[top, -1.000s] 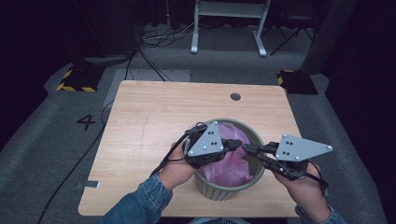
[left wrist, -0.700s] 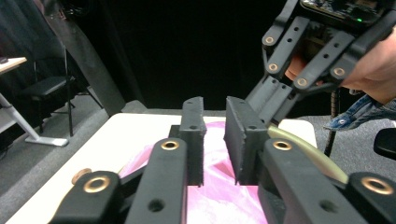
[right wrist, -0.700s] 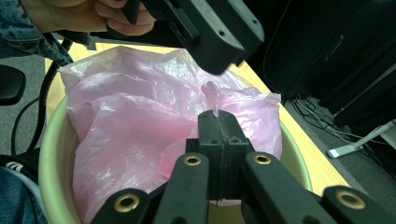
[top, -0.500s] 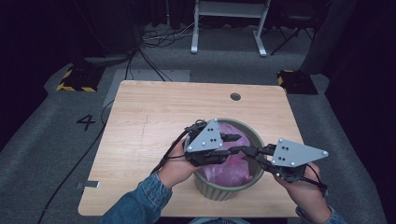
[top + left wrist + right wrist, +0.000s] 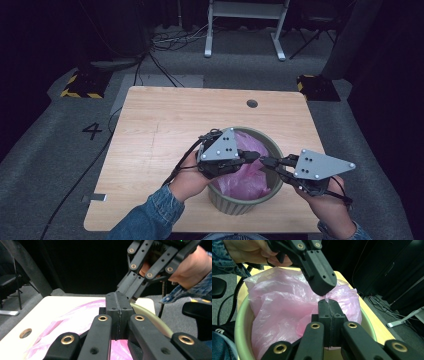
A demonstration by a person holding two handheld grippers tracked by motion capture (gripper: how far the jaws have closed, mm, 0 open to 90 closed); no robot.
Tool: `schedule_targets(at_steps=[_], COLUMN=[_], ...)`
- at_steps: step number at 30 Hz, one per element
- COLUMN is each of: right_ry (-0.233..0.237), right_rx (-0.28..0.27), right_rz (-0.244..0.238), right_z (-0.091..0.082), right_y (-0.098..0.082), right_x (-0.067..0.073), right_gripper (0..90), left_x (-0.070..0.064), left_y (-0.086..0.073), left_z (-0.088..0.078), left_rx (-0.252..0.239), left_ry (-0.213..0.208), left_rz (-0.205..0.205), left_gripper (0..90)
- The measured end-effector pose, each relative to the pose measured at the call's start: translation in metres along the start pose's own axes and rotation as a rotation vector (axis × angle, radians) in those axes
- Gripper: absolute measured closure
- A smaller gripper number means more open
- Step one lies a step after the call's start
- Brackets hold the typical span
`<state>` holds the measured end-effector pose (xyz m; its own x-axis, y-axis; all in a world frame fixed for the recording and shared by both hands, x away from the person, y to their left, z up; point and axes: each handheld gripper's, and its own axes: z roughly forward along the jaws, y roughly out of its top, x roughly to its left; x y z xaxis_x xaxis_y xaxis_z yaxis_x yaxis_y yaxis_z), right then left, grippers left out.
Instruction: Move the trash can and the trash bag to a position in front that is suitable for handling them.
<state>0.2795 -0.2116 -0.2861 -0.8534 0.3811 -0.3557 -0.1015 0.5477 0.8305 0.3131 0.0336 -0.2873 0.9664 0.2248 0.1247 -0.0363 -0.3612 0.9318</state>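
Observation:
A pink plastic bag [image 5: 245, 176] lies crumpled inside a round olive-green bin [image 5: 274, 146] near the table's front edge. My left gripper [image 5: 254, 155] and right gripper [image 5: 266, 161] meet tip to tip above the bin's middle. In the right gripper view my right gripper [image 5: 328, 302] is shut, and a wisp of the bag [image 5: 282, 307] stands up at its tip. That wisp reaches the shut tip of the left gripper [image 5: 323, 288] just above. The left gripper's jaws [image 5: 116, 296] have just been closing and now stand pressed together at that pinch of film.
The bin [image 5: 239, 322] stands on a light wooden table [image 5: 165, 130] with a round cable hole [image 5: 252, 103] at the back. Bare tabletop lies to the left of and behind the bin. Cables and a white stand [image 5: 245, 15] are on the floor beyond.
The left gripper rocked slightly towards the right one and back. Both hands have otherwise stayed over the bin with their tips together.

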Motion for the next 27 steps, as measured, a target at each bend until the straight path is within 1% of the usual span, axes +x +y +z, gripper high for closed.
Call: schedule_targets(at_steps=[7, 13, 14, 15, 17, 19, 22, 25, 27], right_ry=[-0.014, -0.013, -0.013, -0.014, -0.014, -0.015, -0.011, -0.009, -0.005], right_rx=[0.004, 0.005, 0.002, 0.003, -0.011, -0.017, -0.022, -0.014, -0.002], right_rz=[-0.016, -0.003, 0.002, 0.006, 0.020, 0.035, 0.053, 0.060, 0.068], right_z=[-0.001, -0.003, -0.004, -0.005, -0.009, -0.014, -0.019, -0.021, -0.023], right_y=[-0.001, -0.004, -0.005, -0.005, -0.007, -0.009, -0.013, -0.017, -0.020], right_x=[0.001, 0.000, -0.001, -0.002, -0.004, -0.007, -0.011, -0.013, -0.014], right_gripper=[90.0, 90.0, 90.0, 90.0, 90.0, 90.0, 90.0, 90.0, 90.0], left_x=[0.001, 0.003, 0.003, 0.004, 0.009, 0.012, 0.014, 0.016, 0.019], left_y=[-0.001, -0.001, -0.002, -0.002, -0.004, -0.005, -0.008, -0.012, -0.016], left_z=[-0.001, -0.002, -0.003, -0.005, -0.009, -0.013, -0.018, -0.025, -0.032], left_rx=[-0.005, -0.003, 0.003, 0.005, -0.004, -0.013, -0.018, -0.010, -0.011], left_ry=[0.013, 0.039, 0.062, 0.077, 0.089, 0.102, 0.125, 0.149, 0.164], left_rz=[-0.004, 0.001, 0.006, 0.009, -0.011, -0.021, -0.025, -0.025, -0.037], left_gripper=[90.0, 90.0, 90.0, 90.0, 90.0, 90.0, 90.0, 90.0, 90.0])
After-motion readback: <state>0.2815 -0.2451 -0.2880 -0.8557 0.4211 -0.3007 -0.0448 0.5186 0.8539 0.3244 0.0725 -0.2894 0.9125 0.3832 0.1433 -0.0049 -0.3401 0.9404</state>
